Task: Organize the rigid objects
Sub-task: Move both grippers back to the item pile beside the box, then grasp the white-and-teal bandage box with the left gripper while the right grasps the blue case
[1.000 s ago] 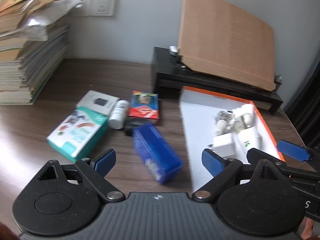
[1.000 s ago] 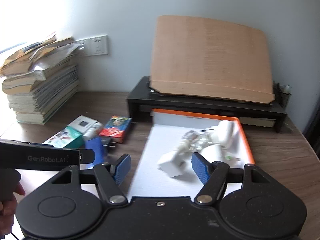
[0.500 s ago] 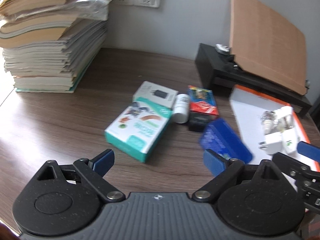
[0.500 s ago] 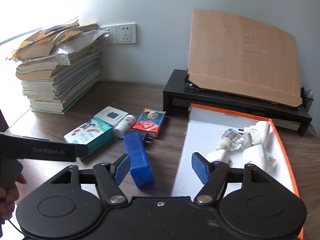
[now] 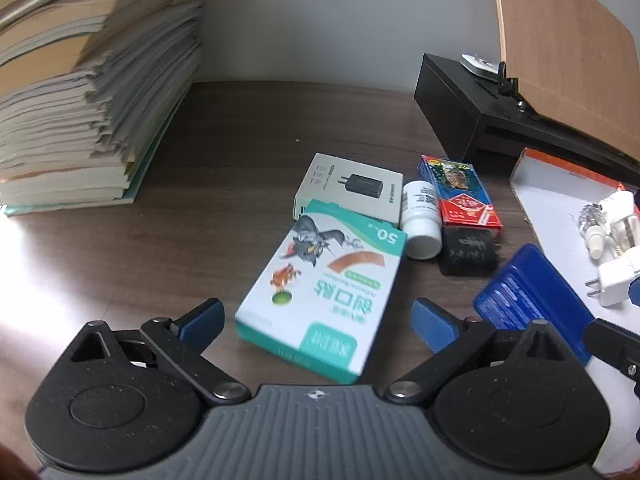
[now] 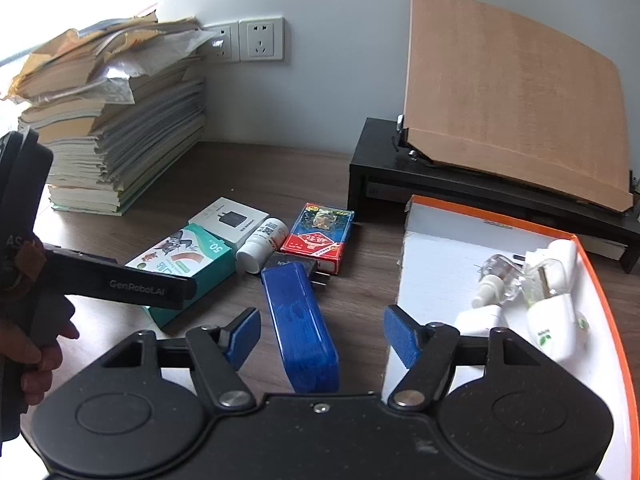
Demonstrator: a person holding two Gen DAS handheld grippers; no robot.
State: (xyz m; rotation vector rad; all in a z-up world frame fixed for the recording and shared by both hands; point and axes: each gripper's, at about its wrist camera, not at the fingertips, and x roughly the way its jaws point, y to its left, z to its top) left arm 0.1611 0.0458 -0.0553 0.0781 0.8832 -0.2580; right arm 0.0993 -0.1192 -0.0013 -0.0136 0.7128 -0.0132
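My left gripper (image 5: 318, 320) hovers low over a teal-and-white plaster box (image 5: 320, 296) lying flat on the desk. Its jaws are opening, and the box lies between the fingers with the pads clear of it. Beyond the box lie a white charger box (image 5: 352, 188), a white bottle (image 5: 420, 220), a red-and-blue card pack (image 5: 460, 196) and a small black item (image 5: 468, 250). My right gripper (image 6: 322, 336) stands open above a blue case (image 6: 298, 320), which lies lengthwise between its fingers, untouched. An orange-rimmed white tray (image 6: 432, 248) on the right holds white plugs and small bottles.
A tall stack of books (image 5: 80, 100) fills the back left corner. A black stand (image 6: 400, 168) bearing a tilted brown board (image 6: 512, 100) lines the back right. A person's hand (image 6: 36, 352) grips the left tool at the right view's left edge.
Both grippers have moved left and lower toward the loose items. The left jaws have widened and now straddle the plaster box. The blue case now lies between the right fingers.
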